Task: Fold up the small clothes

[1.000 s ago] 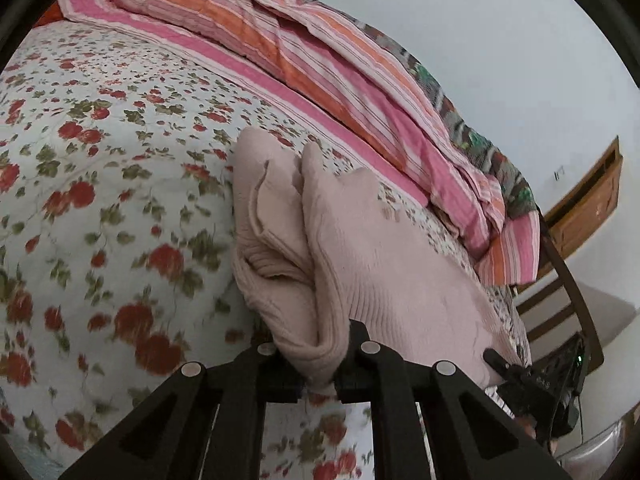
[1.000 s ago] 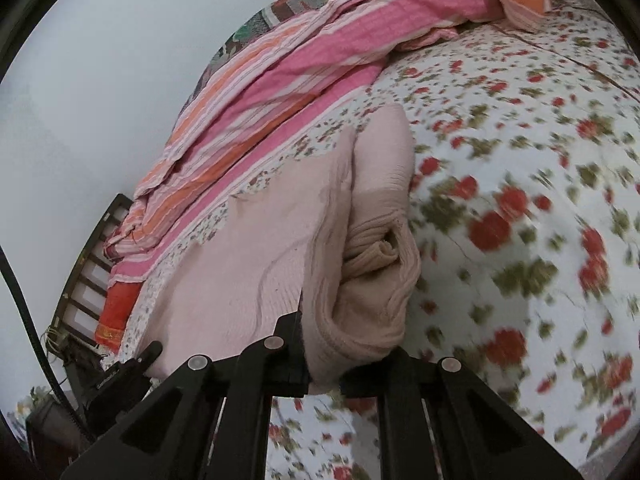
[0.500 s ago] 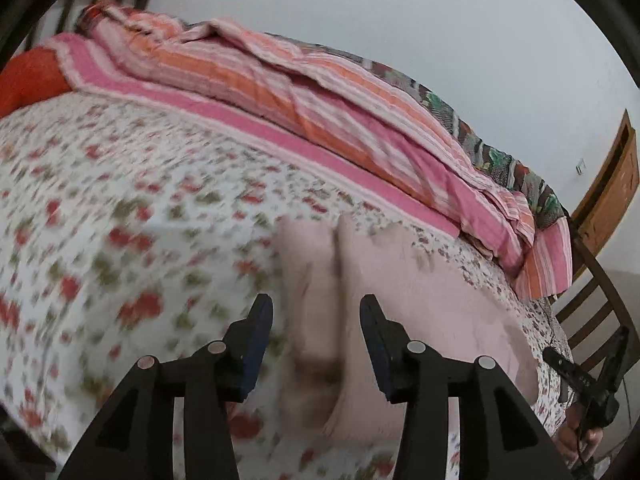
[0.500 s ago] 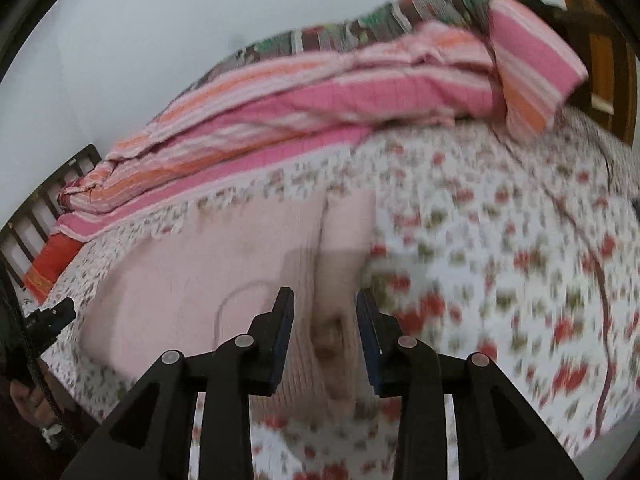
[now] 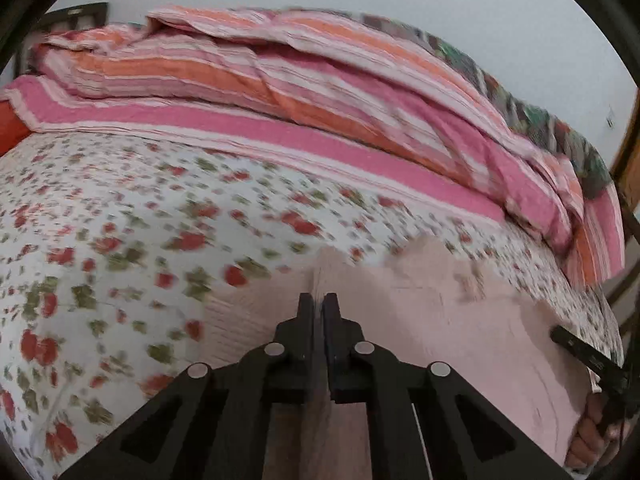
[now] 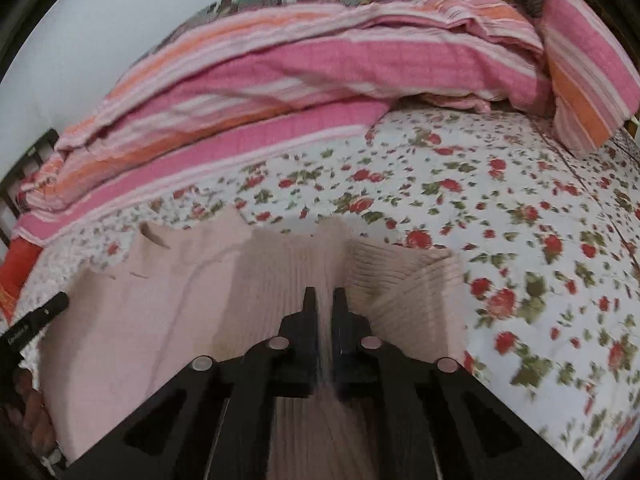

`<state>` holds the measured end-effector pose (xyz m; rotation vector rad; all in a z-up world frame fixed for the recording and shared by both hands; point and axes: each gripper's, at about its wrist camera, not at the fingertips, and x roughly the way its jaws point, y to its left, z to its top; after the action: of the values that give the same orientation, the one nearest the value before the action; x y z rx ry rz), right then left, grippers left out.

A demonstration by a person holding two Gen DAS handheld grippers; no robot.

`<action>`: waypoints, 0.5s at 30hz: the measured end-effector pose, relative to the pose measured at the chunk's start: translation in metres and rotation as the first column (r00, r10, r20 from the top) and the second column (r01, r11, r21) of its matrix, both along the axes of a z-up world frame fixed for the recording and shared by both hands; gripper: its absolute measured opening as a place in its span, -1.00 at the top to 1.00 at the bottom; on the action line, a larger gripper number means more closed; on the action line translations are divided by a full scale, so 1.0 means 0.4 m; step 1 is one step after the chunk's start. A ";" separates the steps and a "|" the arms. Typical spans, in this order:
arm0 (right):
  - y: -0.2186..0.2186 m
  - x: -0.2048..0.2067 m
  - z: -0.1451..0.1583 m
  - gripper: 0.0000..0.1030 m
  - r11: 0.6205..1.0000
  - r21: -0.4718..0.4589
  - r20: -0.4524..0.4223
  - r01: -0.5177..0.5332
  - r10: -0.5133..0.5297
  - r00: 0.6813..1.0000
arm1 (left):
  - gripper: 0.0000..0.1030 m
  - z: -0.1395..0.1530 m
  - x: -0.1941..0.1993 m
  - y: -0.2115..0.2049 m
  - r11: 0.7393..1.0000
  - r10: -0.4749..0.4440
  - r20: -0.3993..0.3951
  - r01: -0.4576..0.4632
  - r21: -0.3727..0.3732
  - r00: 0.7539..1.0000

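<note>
A pale pink knit sweater [image 5: 440,320] lies on the floral bed sheet [image 5: 120,240], its side parts folded inward. My left gripper [image 5: 319,300] has its jaws closing tight on a raised ridge of the knit near the sweater's left edge. In the right wrist view the sweater [image 6: 160,300] spreads to the left, with a ribbed folded flap [image 6: 400,280] at the right. My right gripper [image 6: 323,294] pinches the knit beside that flap, jaws closing to shut. Each view shows the other gripper at its edge: the right gripper's tip [image 5: 584,356] and the left gripper's tip [image 6: 36,320].
A pink and orange striped quilt [image 5: 320,92] is bunched along the far side of the bed against a white wall. A wooden frame [image 5: 628,168] stands at the right. An orange pillow [image 6: 20,264] lies at the left. A hand [image 5: 592,440] holds the other gripper.
Both grippers let go of the rolled sweater sides, opened and drew back, then shut again on the knit. The views have levelled and the rolled sides now lie flatter.
</note>
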<state>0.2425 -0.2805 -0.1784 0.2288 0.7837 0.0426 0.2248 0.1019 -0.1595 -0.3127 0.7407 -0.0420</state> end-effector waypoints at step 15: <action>0.016 0.016 -0.055 0.88 0.994 -0.070 0.004 0.084 -0.084 0.996 | 0.81 -0.075 0.007 0.003 0.998 -0.057 -0.001 0.057 0.018 0.998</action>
<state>0.2491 -0.2741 -0.2002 0.1955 0.7721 -0.0644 0.2275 0.1033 -0.1896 -0.2748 0.7503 -0.0893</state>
